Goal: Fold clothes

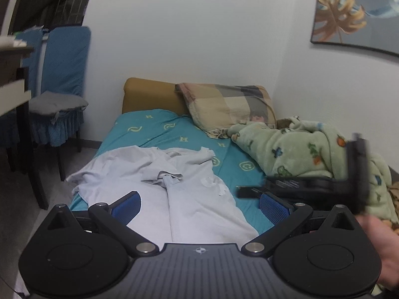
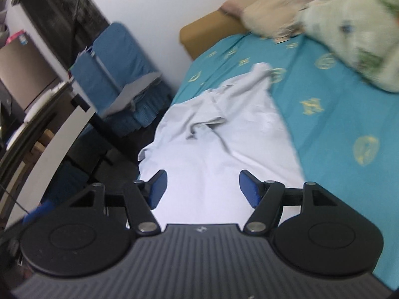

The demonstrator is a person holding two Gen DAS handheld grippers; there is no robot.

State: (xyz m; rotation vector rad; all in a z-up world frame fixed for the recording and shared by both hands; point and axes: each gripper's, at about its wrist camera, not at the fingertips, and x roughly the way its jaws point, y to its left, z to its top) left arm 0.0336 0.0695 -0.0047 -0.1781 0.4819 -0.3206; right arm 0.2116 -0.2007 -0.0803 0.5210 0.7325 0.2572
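A pale grey-white polo shirt (image 1: 174, 189) lies crumpled on the teal bedsheet (image 1: 159, 127), collar bunched near its middle. My left gripper (image 1: 199, 206) is open and empty above the shirt's near part. My right gripper (image 2: 203, 189) is open and empty above the shirt (image 2: 224, 134) in the right wrist view. The right gripper also shows in the left wrist view (image 1: 311, 184) as a blurred black body at the right, held by a hand.
A checked pillow (image 1: 229, 107) and a green fleece blanket (image 1: 311, 149) lie at the bed's far right. A mustard headboard cushion (image 1: 149, 97) stands against the wall. Blue-covered chairs (image 1: 59, 94) and a table edge (image 2: 62, 134) stand left of the bed.
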